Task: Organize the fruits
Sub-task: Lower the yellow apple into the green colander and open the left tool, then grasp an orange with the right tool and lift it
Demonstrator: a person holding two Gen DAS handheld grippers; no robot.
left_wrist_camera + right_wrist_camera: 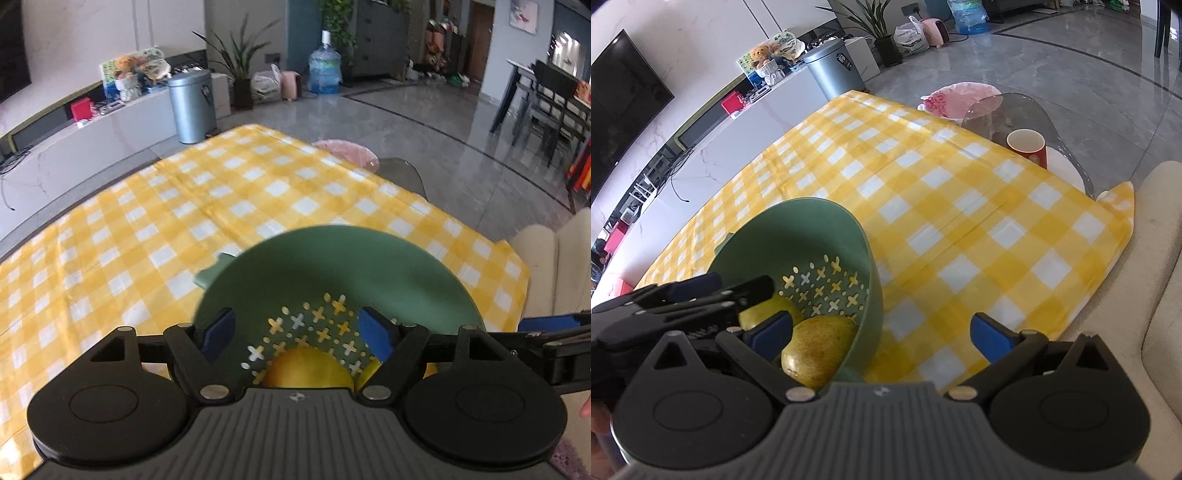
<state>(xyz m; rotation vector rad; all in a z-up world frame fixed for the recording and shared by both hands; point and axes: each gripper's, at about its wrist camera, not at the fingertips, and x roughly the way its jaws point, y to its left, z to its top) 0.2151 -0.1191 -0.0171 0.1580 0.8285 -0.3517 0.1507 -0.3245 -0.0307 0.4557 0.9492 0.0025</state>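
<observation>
Yellow-checked tablecloth (pixel 960 206) fills the scene. Left gripper (pixel 299 334) hangs spread wide over the green colander (pixel 827 229) at six o'clock; right gripper (pixel 882 332), also wide apart, sits beside it. Two pears (pixel 816 350) lie inside. Red cup (pixel 1027 146) at one o'clock.

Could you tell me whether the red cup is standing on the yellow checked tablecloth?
No, the red cup stands past the edge of the tablecloth, on a white plate on the glass table.
</observation>
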